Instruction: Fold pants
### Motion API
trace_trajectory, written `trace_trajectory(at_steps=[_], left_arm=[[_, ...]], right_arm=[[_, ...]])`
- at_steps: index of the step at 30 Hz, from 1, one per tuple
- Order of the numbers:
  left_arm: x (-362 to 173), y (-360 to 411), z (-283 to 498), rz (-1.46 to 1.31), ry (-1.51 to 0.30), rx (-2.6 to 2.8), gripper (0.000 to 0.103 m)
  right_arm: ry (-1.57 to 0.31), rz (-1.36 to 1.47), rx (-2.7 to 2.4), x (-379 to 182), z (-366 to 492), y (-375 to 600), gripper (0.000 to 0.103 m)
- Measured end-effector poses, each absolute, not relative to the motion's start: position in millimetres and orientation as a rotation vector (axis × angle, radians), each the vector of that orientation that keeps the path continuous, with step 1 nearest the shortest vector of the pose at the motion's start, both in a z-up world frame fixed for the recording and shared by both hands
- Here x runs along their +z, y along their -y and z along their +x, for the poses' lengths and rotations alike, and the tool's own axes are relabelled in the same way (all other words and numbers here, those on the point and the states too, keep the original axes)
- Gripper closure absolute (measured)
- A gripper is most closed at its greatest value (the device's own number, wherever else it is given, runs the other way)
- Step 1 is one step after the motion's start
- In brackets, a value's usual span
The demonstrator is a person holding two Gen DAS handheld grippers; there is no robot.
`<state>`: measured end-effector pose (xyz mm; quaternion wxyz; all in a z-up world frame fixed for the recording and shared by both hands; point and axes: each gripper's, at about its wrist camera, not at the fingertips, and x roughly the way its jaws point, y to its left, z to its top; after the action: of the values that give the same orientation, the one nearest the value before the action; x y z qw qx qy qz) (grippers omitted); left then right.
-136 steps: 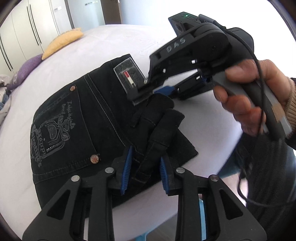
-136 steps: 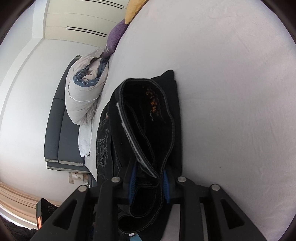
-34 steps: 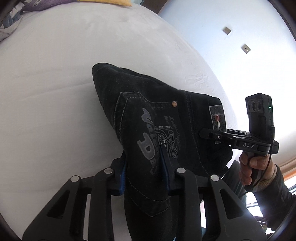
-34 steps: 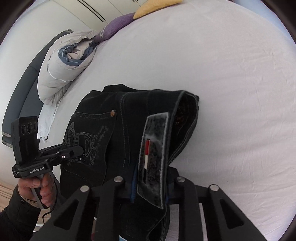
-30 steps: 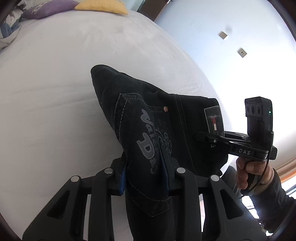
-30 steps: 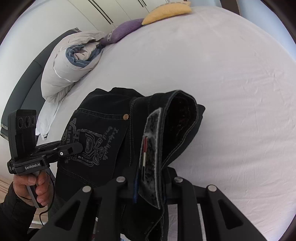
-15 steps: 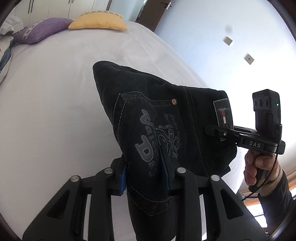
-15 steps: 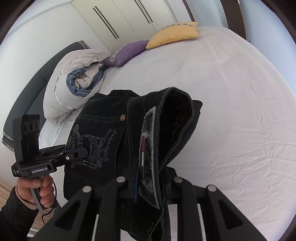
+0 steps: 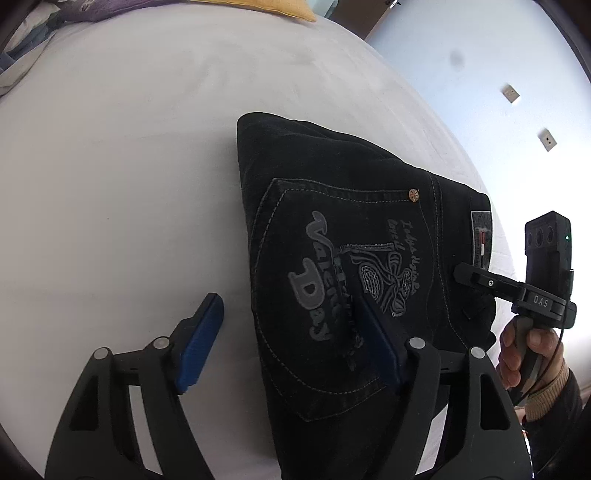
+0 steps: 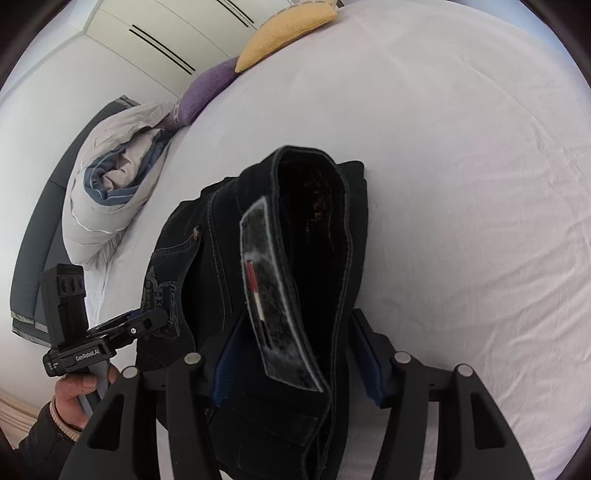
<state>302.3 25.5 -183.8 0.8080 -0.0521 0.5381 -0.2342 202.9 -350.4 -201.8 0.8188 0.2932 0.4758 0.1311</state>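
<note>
Black jeans [image 9: 332, 206], folded into a thick pad, lie on the white bed sheet [image 9: 129, 147] with the embroidered back pocket up. My left gripper [image 9: 291, 332] has its jaws opening. One blue pad [image 9: 201, 343] is over bare sheet and the other rests on the pocket, so only the fold's edge lies between them. My right gripper [image 10: 295, 350] is opening too. The waistband loop [image 10: 321, 229] with its grey label [image 10: 266, 266] stands loosely between the spread pads. Each gripper also shows from the side in the other's view.
A yellow pillow [image 10: 288, 29] and a purple pillow [image 10: 210, 88] lie at the bed's far end beside a rolled duvet [image 10: 110, 184]. White wardrobe doors [image 10: 166, 37] stand behind. A hand [image 9: 524, 350] holds the right gripper near the bed's edge.
Both grippers were shut on the jeans half a second ago and now their pads stand apart. The jeans have sunk flatter onto the sheet.
</note>
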Motion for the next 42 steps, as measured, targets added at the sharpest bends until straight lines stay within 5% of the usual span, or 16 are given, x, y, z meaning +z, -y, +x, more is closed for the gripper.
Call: trace_trajectory(at_steps=[4,9,11,13,17,20,30,42], left_arm=[[-155,-29,279,-0.086,-1.052,-0.450,0.030],[-80,-44,203,-0.007,-0.775,-0.327,0.015],[-43,-35,174,0.053,-0.653,-0.265,0.000],[-8,-35,139,0.114,-0.530,-0.203,0.000],[55,-35,74,0.234,-0.311,-0.027,0.000],[101,-44,35,0.203,-0.247,0.003,0.000],[149,-73,-14,0.104,-0.393,0.047,0.000],[63,-34,11,-0.019,-0.716,-0.099,0.000]], right_arm=[[-0.987,0.625,0.185,-188,173,362,0.021],[-0.927,0.450,0.055,-142,129,355,0.021],[-0.830,0.352,0.022,-106,107,346,0.021],[-0.711,0.284,-0.009,-66,83,338,0.020],[-0.403,0.189,-0.070,19,22,314,0.000],[-0.208,0.120,-0.101,72,-19,296,0.000],[-0.103,0.183,-0.146,151,-97,274,0.000],[-0.528,0.218,-0.209,54,-67,246,0.000]])
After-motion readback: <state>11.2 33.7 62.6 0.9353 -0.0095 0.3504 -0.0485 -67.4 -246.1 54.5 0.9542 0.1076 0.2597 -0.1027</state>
